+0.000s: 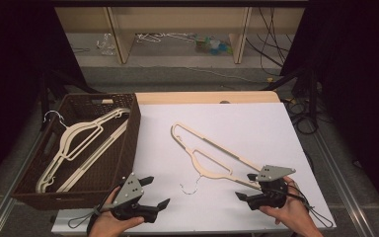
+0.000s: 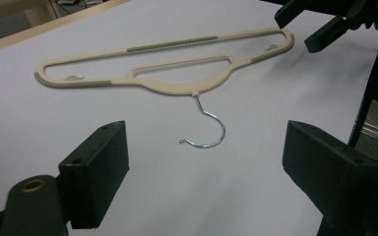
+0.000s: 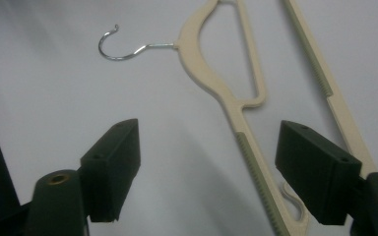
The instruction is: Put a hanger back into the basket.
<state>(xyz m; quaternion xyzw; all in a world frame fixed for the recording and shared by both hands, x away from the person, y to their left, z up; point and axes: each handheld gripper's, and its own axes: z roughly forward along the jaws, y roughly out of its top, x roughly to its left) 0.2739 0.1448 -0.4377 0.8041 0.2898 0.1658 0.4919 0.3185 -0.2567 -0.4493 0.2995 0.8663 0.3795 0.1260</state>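
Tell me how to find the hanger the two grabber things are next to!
Find the white table, right of the brown basket. One cream hanger lies flat there, its silver hook toward the person, with the right gripper at its near end. The other cream hangers lie inside the basket.

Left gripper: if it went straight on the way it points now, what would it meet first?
Probably the silver wire hook of the cream plastic hanger, lying ahead between the open left gripper jaws' line; depth is unclear.
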